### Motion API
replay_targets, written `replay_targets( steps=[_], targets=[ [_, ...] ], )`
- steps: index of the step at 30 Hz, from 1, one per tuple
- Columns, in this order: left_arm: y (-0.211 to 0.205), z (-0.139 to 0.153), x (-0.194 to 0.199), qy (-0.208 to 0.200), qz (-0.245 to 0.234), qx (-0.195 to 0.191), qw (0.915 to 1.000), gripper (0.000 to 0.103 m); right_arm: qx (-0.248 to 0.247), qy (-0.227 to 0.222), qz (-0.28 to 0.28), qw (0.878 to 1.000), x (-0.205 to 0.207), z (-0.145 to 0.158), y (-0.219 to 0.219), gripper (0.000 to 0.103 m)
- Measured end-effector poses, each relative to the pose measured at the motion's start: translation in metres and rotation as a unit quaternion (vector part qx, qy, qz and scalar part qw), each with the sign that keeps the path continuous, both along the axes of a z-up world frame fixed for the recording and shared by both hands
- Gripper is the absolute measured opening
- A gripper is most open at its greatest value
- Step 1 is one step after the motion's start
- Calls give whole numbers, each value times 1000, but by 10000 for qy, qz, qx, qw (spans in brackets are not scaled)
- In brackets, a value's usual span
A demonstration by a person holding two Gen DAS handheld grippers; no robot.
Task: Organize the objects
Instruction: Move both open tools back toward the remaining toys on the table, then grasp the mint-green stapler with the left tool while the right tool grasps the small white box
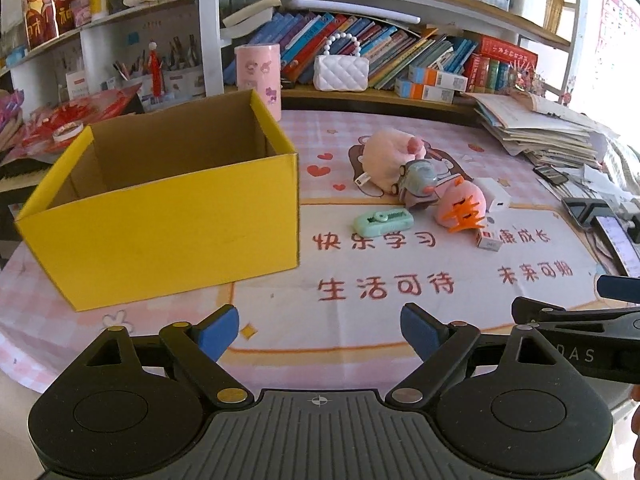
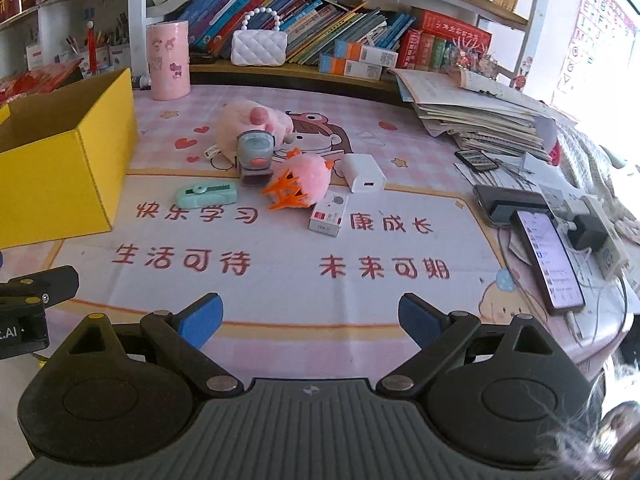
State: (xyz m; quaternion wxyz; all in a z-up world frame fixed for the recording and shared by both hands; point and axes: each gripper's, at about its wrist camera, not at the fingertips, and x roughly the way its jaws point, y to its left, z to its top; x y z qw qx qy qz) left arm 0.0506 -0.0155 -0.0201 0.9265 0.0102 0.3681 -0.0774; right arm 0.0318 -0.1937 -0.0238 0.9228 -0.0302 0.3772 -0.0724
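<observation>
An open, empty yellow cardboard box (image 1: 168, 220) stands on the left of the pink desk mat; it also shows in the right wrist view (image 2: 60, 160). Right of it lies a cluster: a pink plush (image 2: 248, 124), a grey toy car (image 2: 254, 154), a pink fluffy toy with an orange hair claw (image 2: 300, 184), a mint green utility knife (image 2: 206, 195), a white charger (image 2: 362, 172) and a small white and red box (image 2: 329, 213). My left gripper (image 1: 320, 332) is open and empty above the mat's front edge. My right gripper (image 2: 310, 316) is open and empty, to the right of the left one.
A pink cylinder (image 2: 168, 62) and a white quilted handbag (image 2: 259, 48) stand at the back by shelves of books. A stack of papers (image 2: 480, 116), phones (image 2: 548, 256) and cables lie at the right edge of the desk.
</observation>
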Motion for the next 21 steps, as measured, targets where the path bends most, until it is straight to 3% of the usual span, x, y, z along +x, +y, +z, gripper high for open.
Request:
replay_targets(
  steps=[6,21],
  targets=[
    [-25,-5,20,50,101,21,9999,92,33,73,210,9997,27,-5,-23,90],
    [-68,-10,55,210,369,185,9989,92,131,28,908,9958,99,-23,-61,65]
  ],
)
